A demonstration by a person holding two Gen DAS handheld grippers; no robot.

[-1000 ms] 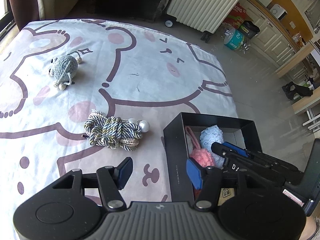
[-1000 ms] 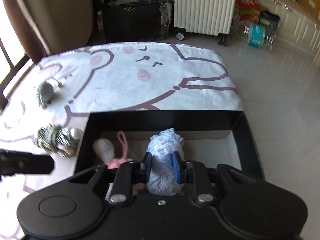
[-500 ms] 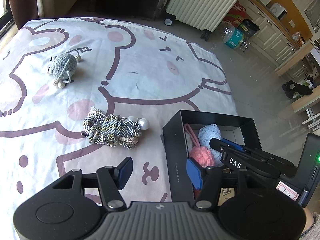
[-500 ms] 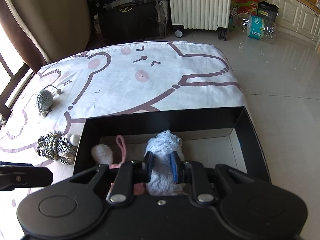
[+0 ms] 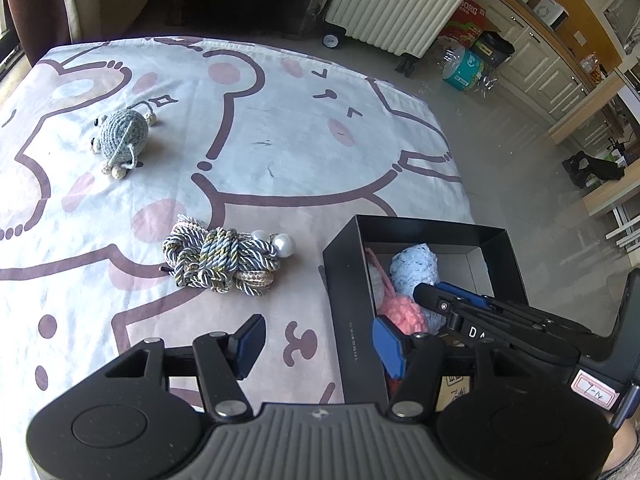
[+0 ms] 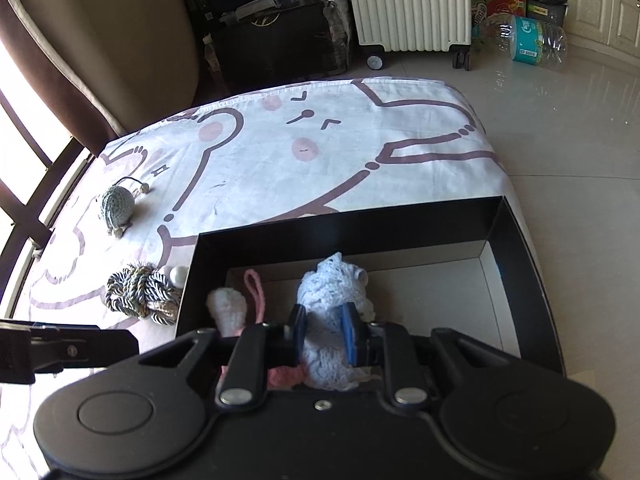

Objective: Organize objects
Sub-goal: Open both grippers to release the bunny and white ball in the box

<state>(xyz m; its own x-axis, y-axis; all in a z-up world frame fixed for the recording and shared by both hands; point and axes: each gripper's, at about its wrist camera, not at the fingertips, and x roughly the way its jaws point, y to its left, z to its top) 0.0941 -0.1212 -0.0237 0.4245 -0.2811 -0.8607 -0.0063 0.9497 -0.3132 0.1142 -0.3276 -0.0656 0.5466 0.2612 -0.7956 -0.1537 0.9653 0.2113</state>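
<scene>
Blue knit toy (image 6: 334, 320) sits in the black box (image 6: 344, 232), clamped in our right hand-held gripper (image 6: 323, 336). Risk, we judge: yarn may snag on release and lift back out. Left hand-held gripper (image 5: 316, 346) is spread wide, empty, above the bed (image 5: 280, 140) beside the box.

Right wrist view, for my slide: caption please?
Right gripper clamps a pale blue crocheted toy inside the black box.
</scene>
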